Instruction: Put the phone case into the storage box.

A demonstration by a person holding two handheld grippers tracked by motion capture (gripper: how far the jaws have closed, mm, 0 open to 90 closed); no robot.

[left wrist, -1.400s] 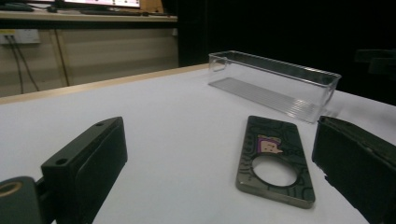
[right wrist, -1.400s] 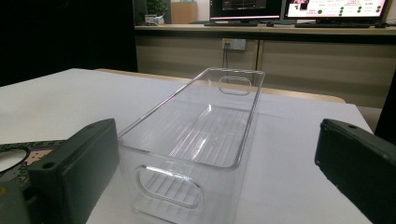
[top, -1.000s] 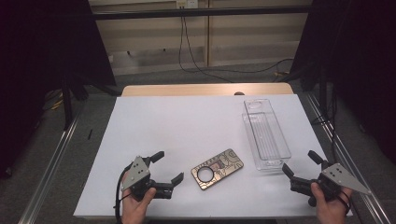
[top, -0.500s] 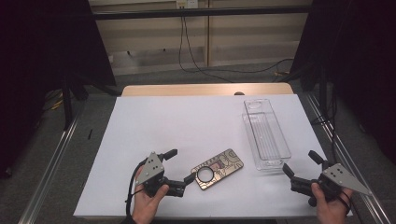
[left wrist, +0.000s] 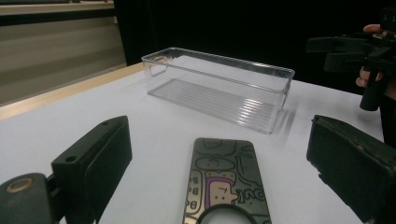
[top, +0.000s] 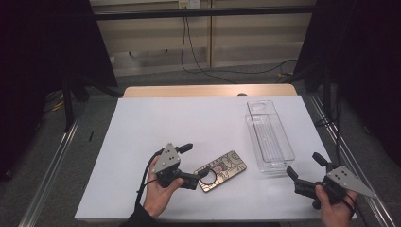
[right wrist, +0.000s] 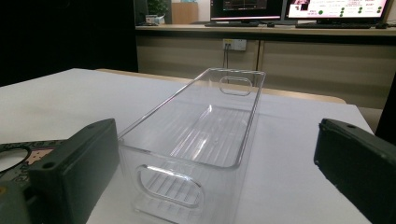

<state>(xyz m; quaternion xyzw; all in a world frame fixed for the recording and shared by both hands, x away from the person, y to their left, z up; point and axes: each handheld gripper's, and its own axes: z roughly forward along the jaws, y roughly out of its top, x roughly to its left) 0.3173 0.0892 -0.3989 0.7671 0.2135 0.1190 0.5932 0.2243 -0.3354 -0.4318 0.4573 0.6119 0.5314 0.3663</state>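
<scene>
A dark phone case (top: 221,171) with cartoon print and a ring lies flat on the white table cover (top: 189,123), near the front. My left gripper (top: 193,163) is open at its left end, one jaw on each side of the ringed end. In the left gripper view the case (left wrist: 227,184) lies between the two spread jaws, not touching them, and the gripper (left wrist: 217,128) holds nothing. My right gripper (top: 305,164) is open at the front right, just before a clear plastic bin (top: 268,135). In the right gripper view the bin (right wrist: 201,126) stands empty ahead of the open gripper (right wrist: 217,126).
The clear bin (left wrist: 219,86) runs lengthwise toward the far edge, with cut-out handles at both ends. A wooden table edge (top: 208,91) shows beyond the white cover. Metal rails (top: 52,165) flank the table. The case's corner (right wrist: 18,158) lies left of the bin.
My left gripper has moved right along the front of the table up to the phone case, and its jaws now straddle the ringed end. The right gripper has stayed put.
</scene>
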